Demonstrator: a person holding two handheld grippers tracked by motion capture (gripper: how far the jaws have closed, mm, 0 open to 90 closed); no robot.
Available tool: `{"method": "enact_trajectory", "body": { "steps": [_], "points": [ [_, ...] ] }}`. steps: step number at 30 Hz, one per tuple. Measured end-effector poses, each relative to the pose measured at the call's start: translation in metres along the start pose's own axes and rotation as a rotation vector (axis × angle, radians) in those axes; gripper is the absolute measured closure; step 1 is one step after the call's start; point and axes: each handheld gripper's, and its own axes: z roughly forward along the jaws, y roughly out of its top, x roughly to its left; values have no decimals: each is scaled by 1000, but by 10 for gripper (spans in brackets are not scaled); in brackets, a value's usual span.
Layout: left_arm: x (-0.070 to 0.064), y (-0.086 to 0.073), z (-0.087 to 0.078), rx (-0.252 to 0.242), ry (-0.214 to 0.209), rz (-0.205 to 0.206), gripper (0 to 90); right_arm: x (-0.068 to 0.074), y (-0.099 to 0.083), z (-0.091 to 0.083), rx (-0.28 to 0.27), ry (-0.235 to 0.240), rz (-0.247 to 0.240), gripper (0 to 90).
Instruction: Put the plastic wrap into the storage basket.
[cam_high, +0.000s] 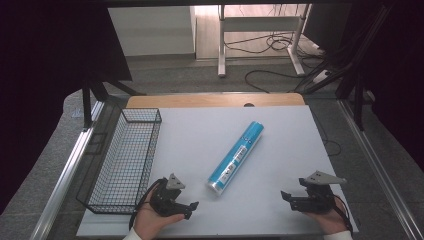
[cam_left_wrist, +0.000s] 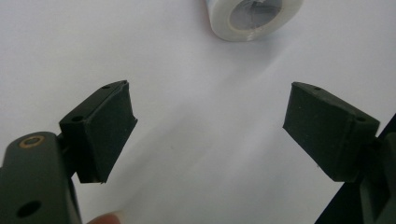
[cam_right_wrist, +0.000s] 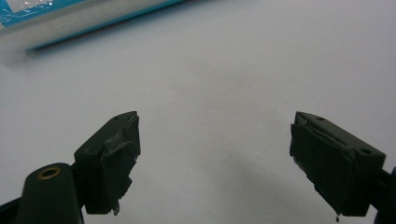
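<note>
High view shows the long blue cylindrical tube with a clear end cap (cam_high: 236, 156) lying untouched mid-tabletop (cam_high: 280, 150), outside the black wire basket (cam_high: 125, 160). The left claw (cam_high: 192, 206) and right claw (cam_high: 286, 196) rest nearby, jaws apart, empty; seemingly nothing is done yet.

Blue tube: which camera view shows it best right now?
The high view: the whole blue tube lies diagonally on the white table, beside the wire basket. The left gripper view catches just its round end; the right gripper view just a strip of its side.
</note>
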Motion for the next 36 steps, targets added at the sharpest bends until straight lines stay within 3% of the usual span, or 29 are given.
{"method": "enact_trajectory", "body": {
  "steps": [5, 21, 36],
  "points": [
    [0, 0, -1, 1, 4, 6, 158, 1, -1, 1, 8, -6, -9, 184],
    [1, -2, -6, -9, 2, -32, 167, 4, 6, 3, -1, 28, -57, 216],
    [-1, 1, -12, -30, -8, -50, 171, -3, 6, 1, -6, 12, -45, 216]
  ]
}}
